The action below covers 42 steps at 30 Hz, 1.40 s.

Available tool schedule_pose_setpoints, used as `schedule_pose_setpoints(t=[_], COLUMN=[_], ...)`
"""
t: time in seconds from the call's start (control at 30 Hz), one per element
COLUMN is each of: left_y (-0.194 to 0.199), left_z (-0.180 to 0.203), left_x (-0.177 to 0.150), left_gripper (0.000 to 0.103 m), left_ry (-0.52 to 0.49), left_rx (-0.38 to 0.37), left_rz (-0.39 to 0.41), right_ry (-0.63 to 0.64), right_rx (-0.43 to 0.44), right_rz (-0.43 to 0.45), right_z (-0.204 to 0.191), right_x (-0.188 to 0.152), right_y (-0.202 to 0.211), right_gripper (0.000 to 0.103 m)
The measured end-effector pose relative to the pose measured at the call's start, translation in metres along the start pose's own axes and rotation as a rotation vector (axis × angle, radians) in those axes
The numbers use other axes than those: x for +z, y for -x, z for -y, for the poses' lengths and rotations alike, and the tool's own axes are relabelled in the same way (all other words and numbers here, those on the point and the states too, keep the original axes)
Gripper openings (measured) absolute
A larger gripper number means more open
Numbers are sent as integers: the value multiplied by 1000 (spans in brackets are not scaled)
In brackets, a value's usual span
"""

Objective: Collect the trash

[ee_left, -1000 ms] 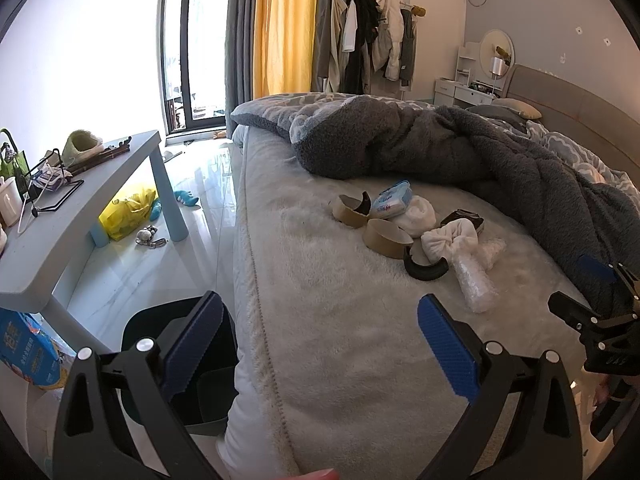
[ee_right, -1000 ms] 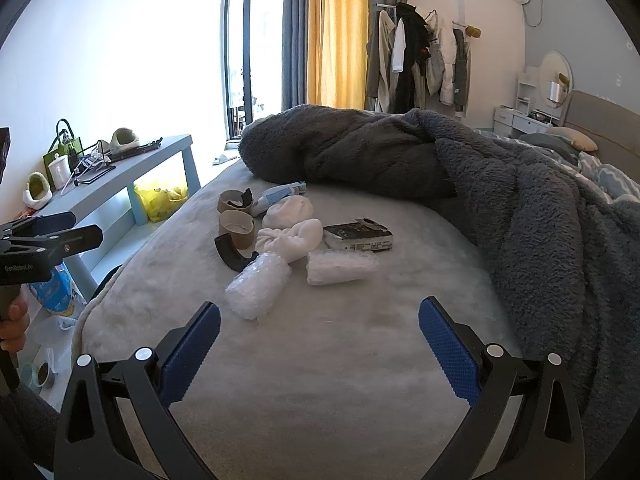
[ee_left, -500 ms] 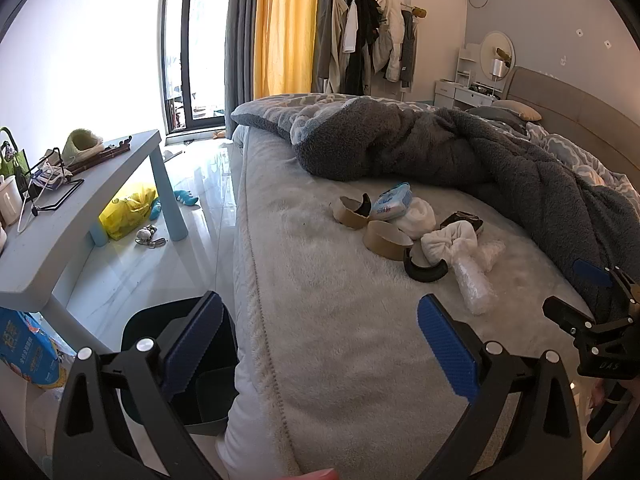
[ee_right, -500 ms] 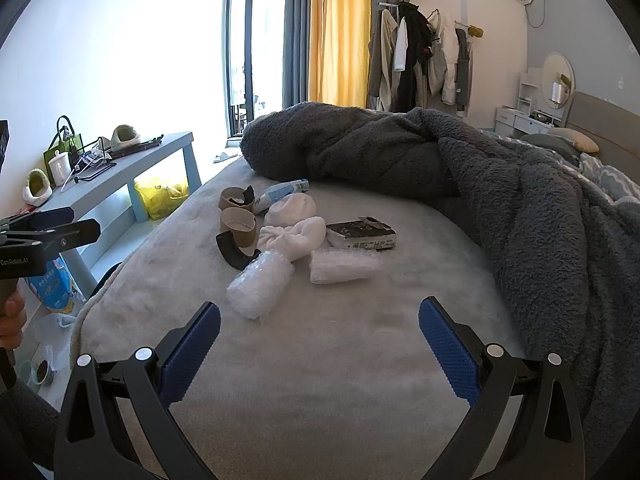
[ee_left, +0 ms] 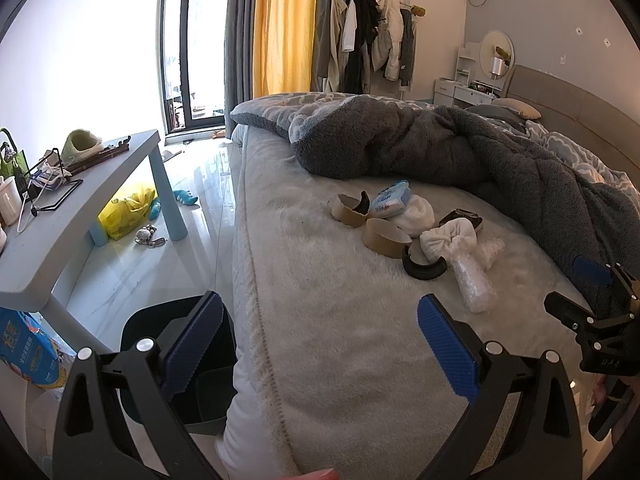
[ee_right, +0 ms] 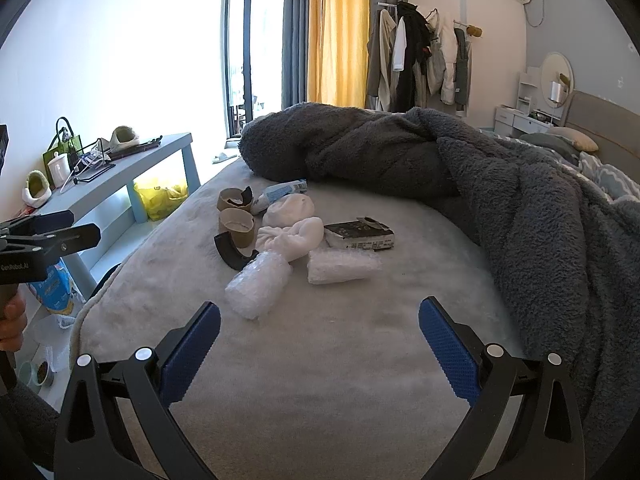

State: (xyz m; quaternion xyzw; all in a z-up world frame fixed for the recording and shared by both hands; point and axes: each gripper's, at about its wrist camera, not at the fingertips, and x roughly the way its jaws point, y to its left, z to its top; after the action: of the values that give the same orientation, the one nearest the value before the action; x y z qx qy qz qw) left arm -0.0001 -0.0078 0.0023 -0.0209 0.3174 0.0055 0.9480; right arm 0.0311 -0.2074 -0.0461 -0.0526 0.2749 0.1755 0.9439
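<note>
A pile of trash lies on the bed: two cardboard tape cores (ee_right: 237,226), a black curved piece (ee_right: 230,250), a bubble-wrap roll (ee_right: 258,284), a second clear wrap (ee_right: 344,266), white cloth wads (ee_right: 292,236), a dark box (ee_right: 360,236) and a blue-white packet (ee_left: 389,200). A dark trash bin (ee_left: 188,364) stands on the floor beside the bed. My left gripper (ee_left: 320,348) is open and empty above the bed edge and bin. My right gripper (ee_right: 320,348) is open and empty, short of the pile.
A thick grey blanket (ee_right: 500,200) is heaped behind and right of the pile. A light blue bench (ee_left: 60,216) with small items stands left of the bed. A yellow bag (ee_left: 128,208) and a blue package (ee_left: 28,348) lie on the floor.
Both grippers have shifted slightly; the pile sits a little nearer in the right wrist view. Nothing was grasped or moved.
</note>
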Motion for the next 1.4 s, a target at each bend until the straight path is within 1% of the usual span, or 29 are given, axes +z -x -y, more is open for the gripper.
schedule_pose_setpoints(t=[0.6,0.83,0.97,1.03,1.17,1.2,1.3,1.4], left_y=[-1,-1,-3,-7,-10,-11,-14,-22], left_z=[0,0,3,5,13,18,34,48], left_x=[-3,-3,-2,-2,-1,0,0,1], left_gripper=[100,100,99,99,99,99,99,98], left_ry=[3,7,7,19,13,3,-36,-64], left_rx=[-9,-12,-32,-59,-80,-104,-135,-166], left_rz=[-10,-11,-11,-22,-20,-20,-13,-22], right_ry=[-24,-23,-17,-18,-29,-37,-60,-69], right_rx=[-1,-3,5,14,25,27,39,50], right_rz=[12,-2,-24,-25,-28,-31,-48,-58], right_z=[9,11,11,12,19,22,32,41], right_x=[2,1,1,1,2,2,1,2], right_y=[6,5,0,0,0,-1,-6,-10], right_gripper=[100,100,100,100,99,99,97,89])
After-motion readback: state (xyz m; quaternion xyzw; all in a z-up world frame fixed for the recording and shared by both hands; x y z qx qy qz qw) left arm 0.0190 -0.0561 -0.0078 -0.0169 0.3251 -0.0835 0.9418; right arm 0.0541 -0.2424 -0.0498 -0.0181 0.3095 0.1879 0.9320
